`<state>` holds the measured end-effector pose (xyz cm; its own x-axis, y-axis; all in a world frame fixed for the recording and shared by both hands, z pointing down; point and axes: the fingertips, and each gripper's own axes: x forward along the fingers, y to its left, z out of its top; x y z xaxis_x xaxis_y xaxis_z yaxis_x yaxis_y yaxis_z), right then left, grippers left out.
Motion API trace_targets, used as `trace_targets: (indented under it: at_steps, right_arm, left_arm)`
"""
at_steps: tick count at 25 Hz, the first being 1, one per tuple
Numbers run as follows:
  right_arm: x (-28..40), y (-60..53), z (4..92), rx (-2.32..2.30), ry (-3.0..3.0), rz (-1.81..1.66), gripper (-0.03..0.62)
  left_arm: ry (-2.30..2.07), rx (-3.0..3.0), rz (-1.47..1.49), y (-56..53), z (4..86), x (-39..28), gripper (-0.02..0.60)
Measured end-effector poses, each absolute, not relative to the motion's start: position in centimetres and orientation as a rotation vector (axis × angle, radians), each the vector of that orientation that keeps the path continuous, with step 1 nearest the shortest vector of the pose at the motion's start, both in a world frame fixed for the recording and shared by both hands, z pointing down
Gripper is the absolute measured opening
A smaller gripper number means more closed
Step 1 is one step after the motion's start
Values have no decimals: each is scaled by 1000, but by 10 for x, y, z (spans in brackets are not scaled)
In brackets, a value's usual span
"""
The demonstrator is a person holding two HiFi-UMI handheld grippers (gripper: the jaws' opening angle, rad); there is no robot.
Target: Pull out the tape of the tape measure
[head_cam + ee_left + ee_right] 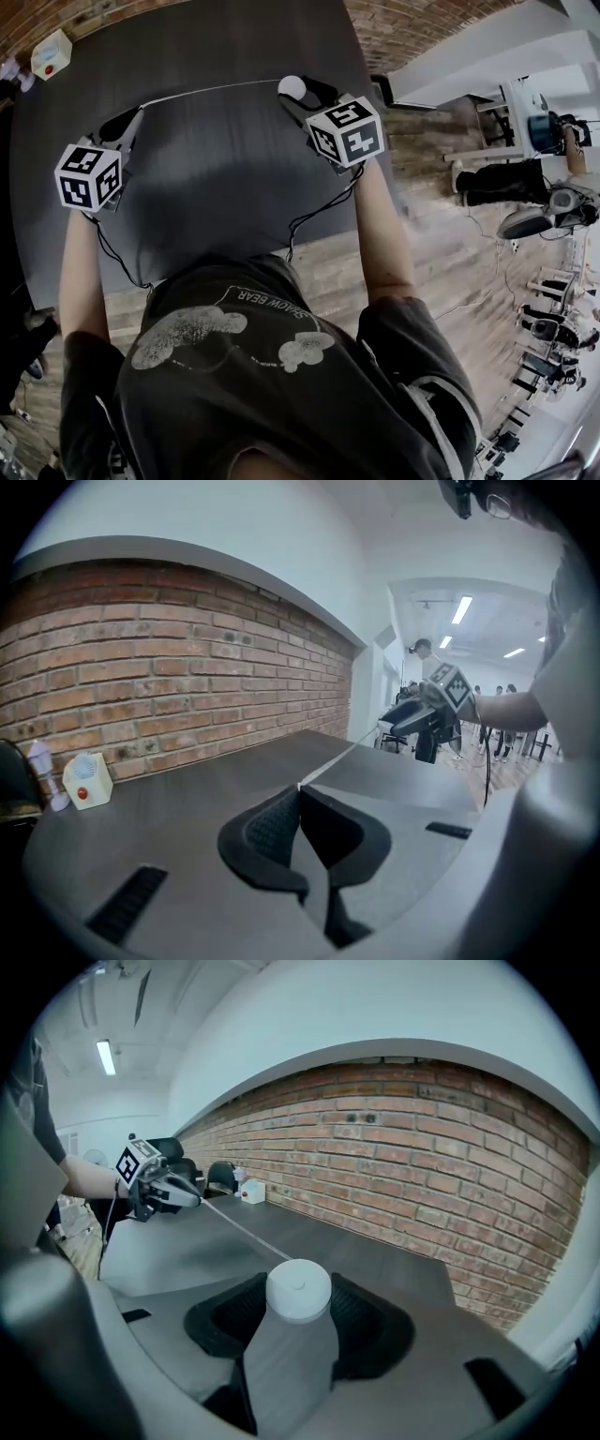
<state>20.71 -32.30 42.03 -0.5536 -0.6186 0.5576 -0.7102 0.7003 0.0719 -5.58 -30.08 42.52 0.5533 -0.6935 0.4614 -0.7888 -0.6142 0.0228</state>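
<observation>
The left tongs are pressed together on the end of the tape, the thin white strip coming out right at the tips. The right tongs stand wide and clamp the tape measure, a round white case held between the two pads. Both tongs are raised above the dark bench, the left one near its left side and the right one near its far right corner. The tape runs taut in a straight line from one to the other, clear of the bench top. At the far left corner of the bench a small white box with a red spot sits just in front of the brick wall.
</observation>
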Motion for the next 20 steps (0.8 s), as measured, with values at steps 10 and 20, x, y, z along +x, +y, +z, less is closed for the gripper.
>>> trace_targets:
  at_steps: [10, 20]
  right_arm:
    - [269, -401, 456, 967, -2296, 269, 233]
    - [285, -477, 519, 924, -2254, 303, 233]
  left_arm:
    - [-1269, 2524, 684, -371, 447, 9, 11]
    - [-1252, 2456, 808, -440, 496, 29, 11]
